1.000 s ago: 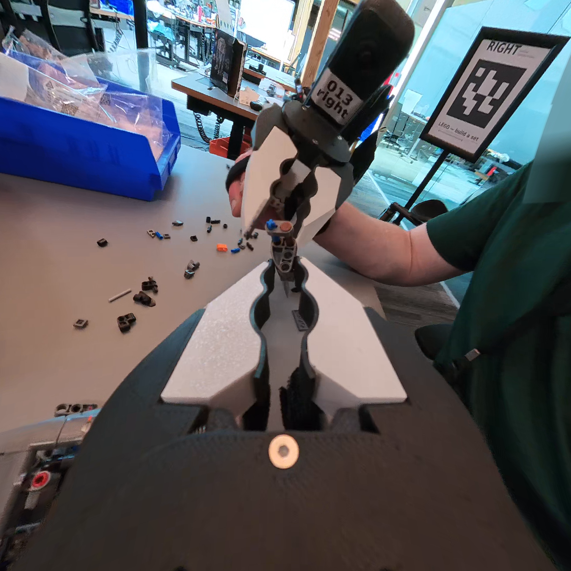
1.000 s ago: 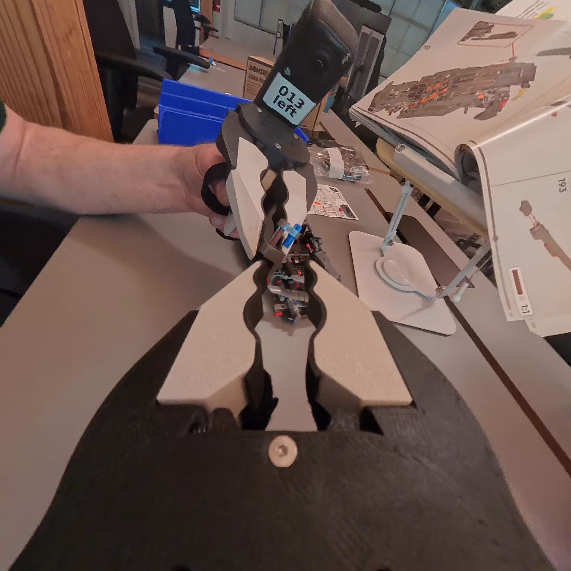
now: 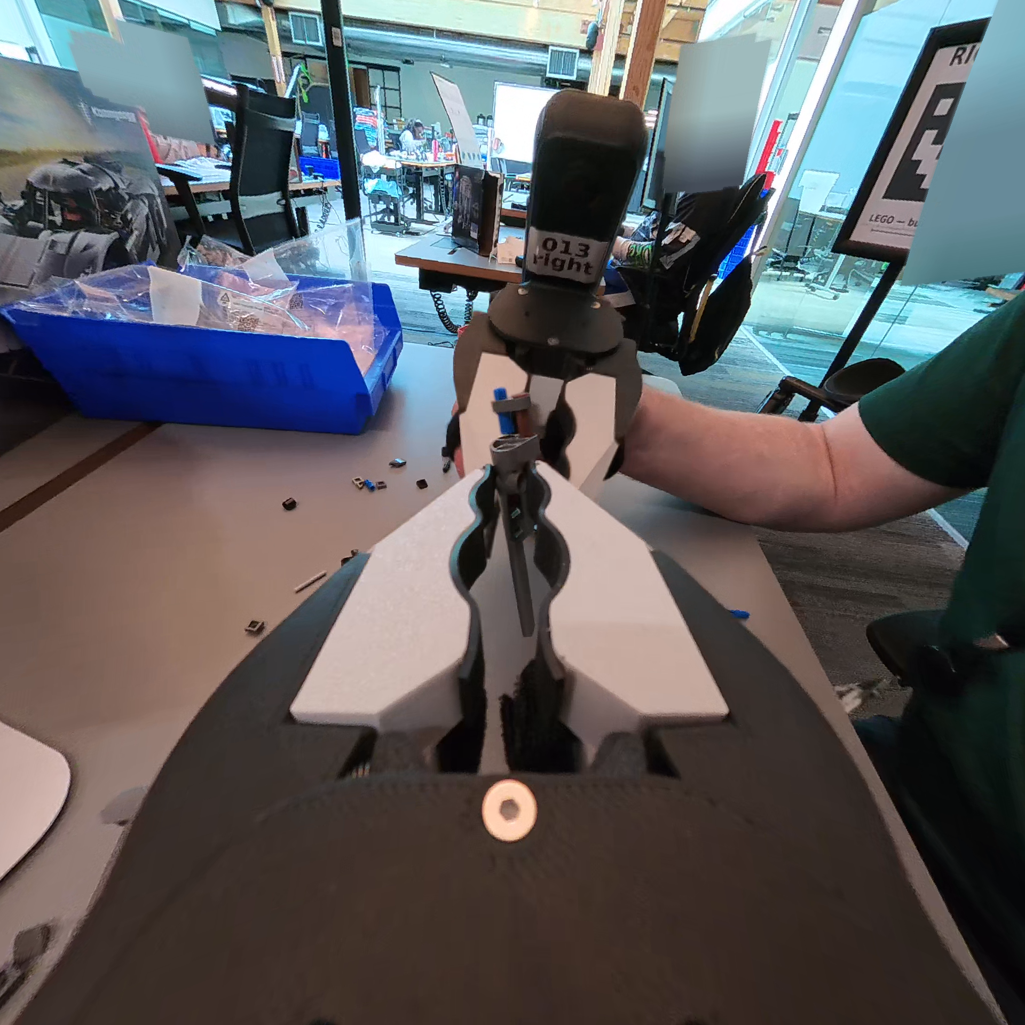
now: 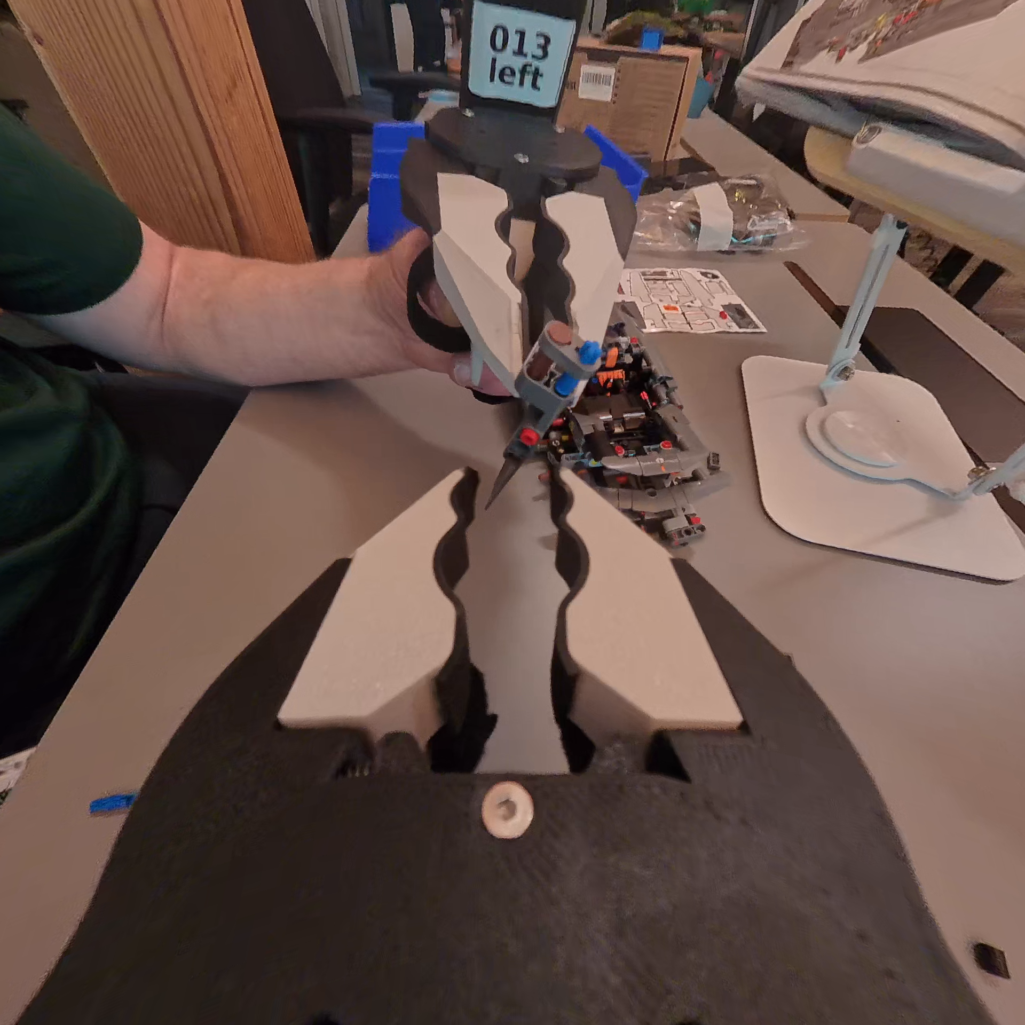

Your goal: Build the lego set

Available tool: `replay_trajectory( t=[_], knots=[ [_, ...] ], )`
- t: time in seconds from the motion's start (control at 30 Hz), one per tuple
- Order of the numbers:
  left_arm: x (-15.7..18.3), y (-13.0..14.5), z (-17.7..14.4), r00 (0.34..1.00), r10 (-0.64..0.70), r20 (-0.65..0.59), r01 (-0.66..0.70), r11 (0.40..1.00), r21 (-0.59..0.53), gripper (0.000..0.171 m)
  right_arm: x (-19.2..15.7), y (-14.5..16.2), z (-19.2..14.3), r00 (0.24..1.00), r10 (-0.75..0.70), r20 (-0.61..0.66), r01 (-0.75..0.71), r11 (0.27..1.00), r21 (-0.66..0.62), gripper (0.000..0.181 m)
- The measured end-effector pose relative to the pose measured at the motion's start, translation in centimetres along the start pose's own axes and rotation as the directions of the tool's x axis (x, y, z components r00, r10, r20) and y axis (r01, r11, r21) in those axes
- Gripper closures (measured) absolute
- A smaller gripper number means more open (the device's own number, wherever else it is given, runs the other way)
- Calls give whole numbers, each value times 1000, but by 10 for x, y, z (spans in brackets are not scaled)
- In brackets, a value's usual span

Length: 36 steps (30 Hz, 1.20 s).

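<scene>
My left gripper [image 3: 511, 471] is shut on a small grey lego sub-assembly [image 3: 518, 554] with blue pins, a brown pin and a long pointed end. It holds the piece above the table. In the right wrist view the left gripper [image 4: 541, 360] grips the sub-assembly [image 4: 546, 382] with its point slanting down towards my right gripper [image 4: 513, 480]. The right gripper is open and empty, with the point just at its fingertips. In the left wrist view the right gripper [image 3: 535, 438] faces me just behind the piece. The large grey lego model [image 4: 627, 444] lies on the table beyond.
A blue bin [image 3: 222, 355] with plastic bags stands at the far left, with loose small parts [image 3: 366, 482] before it. A sticker sheet [image 4: 688, 302], a bag of parts [image 4: 715, 216] and the white book stand base [image 4: 887, 460] with the instruction book [image 4: 915, 72] lie to the right. Less than 4 cm separates the two grippers' tips.
My left gripper has lifted and tilted up with the sub-assembly. The right gripper has drawn back from the piece's top; the pointed end now faces it.
</scene>
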State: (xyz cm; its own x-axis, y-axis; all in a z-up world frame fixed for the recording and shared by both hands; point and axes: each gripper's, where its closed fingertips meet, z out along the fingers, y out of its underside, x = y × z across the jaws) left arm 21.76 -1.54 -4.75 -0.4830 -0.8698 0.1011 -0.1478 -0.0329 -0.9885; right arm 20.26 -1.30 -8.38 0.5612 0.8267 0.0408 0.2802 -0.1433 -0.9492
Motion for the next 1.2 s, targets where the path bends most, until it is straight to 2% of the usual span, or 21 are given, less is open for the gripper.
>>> replay_trajectory(
  t=[0.07,0.6,0.7,0.73,0.87,0.97,1.03,1.1,1.2],
  knots=[
    [2,3,3,1000,6,-8,-6,1000,-9,163,-1,5,5,1000,-25,-7,25,999,-26,177],
    [3,1,1,999,50,-10,-50,999,11,161,10,5,1,996,-43,-84,39,998,-49,181],
    [4,-5,-1,998,57,-8,-56,997,45,162,6,-1,2,997,-35,-63,34,999,-3,181],
    [4,-8,-2,999,48,-6,-47,997,58,163,5,-3,2,998,-36,-58,37,999,15,180],
    [1,-17,-5,999,37,10,-37,991,129,163,6,-5,6,998,47,-32,-46,998,39,146],
    [7,-19,-3,999,25,-27,-20,987,159,163,6,-9,9,998,34,-52,-31,998,60,161],
    [9,-18,1,999,26,-30,-21,986,163,163,4,-10,12,998,46,-36,-43,996,75,181],
    [6,-16,2,1000,17,-17,-14,987,158,163,5,-10,14,997,65,-41,-62,995,82,181],
    [-3,-16,-2,1000,12,27,-16,989,147,160,18,-5,9,990,60,-130,-55,998,44,181]
  ],
)
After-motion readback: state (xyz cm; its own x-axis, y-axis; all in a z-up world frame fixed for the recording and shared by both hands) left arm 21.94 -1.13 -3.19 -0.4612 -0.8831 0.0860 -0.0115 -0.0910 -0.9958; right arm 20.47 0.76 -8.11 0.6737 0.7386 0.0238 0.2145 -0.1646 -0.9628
